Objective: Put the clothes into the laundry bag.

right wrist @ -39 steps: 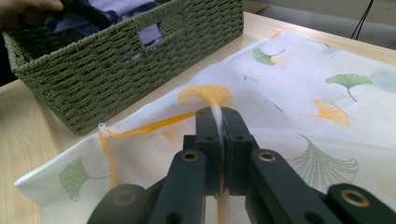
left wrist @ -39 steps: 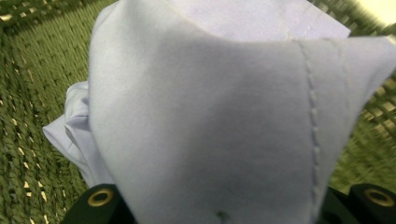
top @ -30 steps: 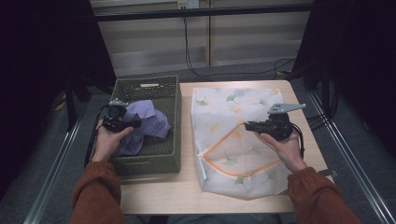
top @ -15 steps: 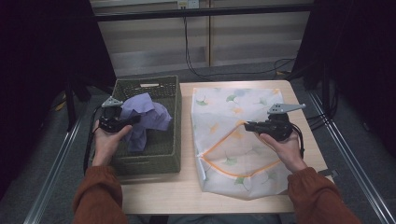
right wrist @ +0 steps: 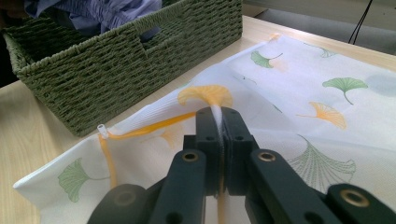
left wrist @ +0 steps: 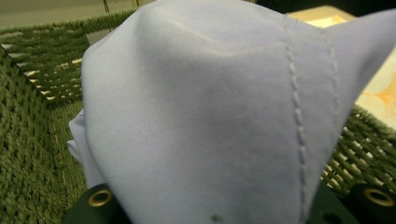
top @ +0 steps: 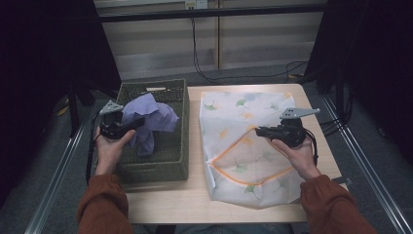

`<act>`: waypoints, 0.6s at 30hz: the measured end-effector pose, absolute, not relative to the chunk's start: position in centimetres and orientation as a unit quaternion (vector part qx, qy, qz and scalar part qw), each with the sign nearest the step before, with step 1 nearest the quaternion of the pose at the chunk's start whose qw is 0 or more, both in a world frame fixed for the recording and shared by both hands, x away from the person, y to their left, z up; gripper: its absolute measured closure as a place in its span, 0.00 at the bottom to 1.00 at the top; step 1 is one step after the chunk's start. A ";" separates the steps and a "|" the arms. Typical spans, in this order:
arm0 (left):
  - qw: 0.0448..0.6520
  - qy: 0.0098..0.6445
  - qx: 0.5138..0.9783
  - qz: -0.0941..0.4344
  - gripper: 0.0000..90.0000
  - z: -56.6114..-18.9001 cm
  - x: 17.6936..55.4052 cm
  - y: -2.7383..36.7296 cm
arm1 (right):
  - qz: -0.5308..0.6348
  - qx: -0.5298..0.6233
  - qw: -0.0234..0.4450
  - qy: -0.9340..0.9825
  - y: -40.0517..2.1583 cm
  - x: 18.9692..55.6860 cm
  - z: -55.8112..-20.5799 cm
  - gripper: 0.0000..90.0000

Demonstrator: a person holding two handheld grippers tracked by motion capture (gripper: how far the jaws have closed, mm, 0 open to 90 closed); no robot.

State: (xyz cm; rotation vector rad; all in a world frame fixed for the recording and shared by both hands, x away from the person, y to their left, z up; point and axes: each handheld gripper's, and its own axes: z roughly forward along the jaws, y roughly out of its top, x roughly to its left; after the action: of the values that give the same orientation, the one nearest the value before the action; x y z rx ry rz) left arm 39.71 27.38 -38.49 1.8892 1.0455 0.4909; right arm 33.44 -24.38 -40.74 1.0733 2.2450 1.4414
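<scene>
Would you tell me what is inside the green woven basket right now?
A lilac cloth hangs partly inside the basket, pinched by the left gripper. The cloth hides part of the basket's floor.

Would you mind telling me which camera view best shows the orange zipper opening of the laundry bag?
The high view: there the orange zipper traces its whole curved opening on the laundry bag. The right gripper view shows one stretch of it beside the right claw, which pinches the bag's fabric. The left gripper view catches a corner of the bag.

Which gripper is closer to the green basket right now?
Left. The left gripper hangs over the green basket, clamped on the purple cloth. The right gripper is off beside it, pinching the leaf-print bag.
</scene>
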 end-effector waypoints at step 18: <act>0.511 0.404 0.725 0.225 0.86 -35.6 37.9 28.0 | 0.500 0.367 0.136 0.773 -24.3 33.4 -40.6 0.98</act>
State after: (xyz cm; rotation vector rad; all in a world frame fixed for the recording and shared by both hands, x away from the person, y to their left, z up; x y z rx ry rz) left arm 37.87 27.98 -35.60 1.7445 0.9726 0.5406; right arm 33.35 -24.31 -40.61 1.0621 2.2374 1.4486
